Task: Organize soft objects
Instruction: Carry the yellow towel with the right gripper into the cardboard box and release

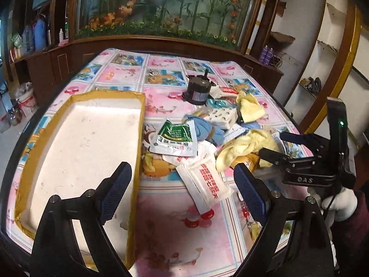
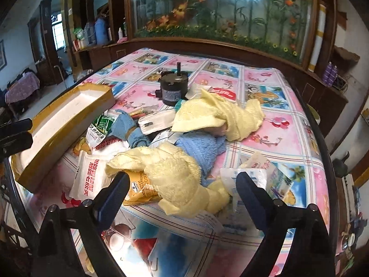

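We read "DAS" in pale capitals on the black body of the right gripper (image 1: 271, 144). The orange snack packet (image 2: 140, 188) under the yellow towel (image 2: 175, 175) carried "CRACKER" among smaller print. The white pouch (image 1: 206, 182) bore large red Chinese characters; the green-and-white sachet (image 1: 174, 137) had print too small to read.

The right tool (image 2: 182, 190) hangs with jaws apart above a yellow towel (image 2: 175, 173) on the worktop (image 2: 276, 138), gripping nothing.
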Demonstrator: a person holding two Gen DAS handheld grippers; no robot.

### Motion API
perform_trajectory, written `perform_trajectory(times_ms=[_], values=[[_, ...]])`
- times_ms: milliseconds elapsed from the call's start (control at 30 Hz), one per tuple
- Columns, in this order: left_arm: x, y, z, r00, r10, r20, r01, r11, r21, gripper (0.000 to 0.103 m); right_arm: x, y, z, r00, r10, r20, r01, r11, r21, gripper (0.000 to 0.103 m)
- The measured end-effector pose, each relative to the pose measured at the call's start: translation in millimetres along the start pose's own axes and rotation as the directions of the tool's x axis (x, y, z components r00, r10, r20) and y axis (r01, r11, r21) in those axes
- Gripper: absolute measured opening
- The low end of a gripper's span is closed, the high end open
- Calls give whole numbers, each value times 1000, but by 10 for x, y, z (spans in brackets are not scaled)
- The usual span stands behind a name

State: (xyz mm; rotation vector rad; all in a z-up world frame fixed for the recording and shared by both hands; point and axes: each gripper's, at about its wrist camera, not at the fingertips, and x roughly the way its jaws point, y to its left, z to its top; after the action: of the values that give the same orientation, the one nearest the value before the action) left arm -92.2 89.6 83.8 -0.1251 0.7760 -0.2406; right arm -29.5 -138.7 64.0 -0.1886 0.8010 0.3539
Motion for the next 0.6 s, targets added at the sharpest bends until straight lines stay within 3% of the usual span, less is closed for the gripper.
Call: perform_trajectory(times_ms=[67,133,367,600], values=[[61,-100,-67,1000,-15,-23,15,1000,20,91,71,95,-27,999,31,-30,-32,999,-24,77],[162,-185,-83,998,-24,-52,26,999,36,91,184,139,-23,997,40,-62,-43,998,-38,48],[566,-365,-132,988,-34,-148,43,998,54,91,73,-97,-109,996,85,-31,-82,993,88,45],[1068,-483,-146,967,49,-248,-26,995,96,90,-78,-199,-136,994,112,5,-111,984,138,45]])
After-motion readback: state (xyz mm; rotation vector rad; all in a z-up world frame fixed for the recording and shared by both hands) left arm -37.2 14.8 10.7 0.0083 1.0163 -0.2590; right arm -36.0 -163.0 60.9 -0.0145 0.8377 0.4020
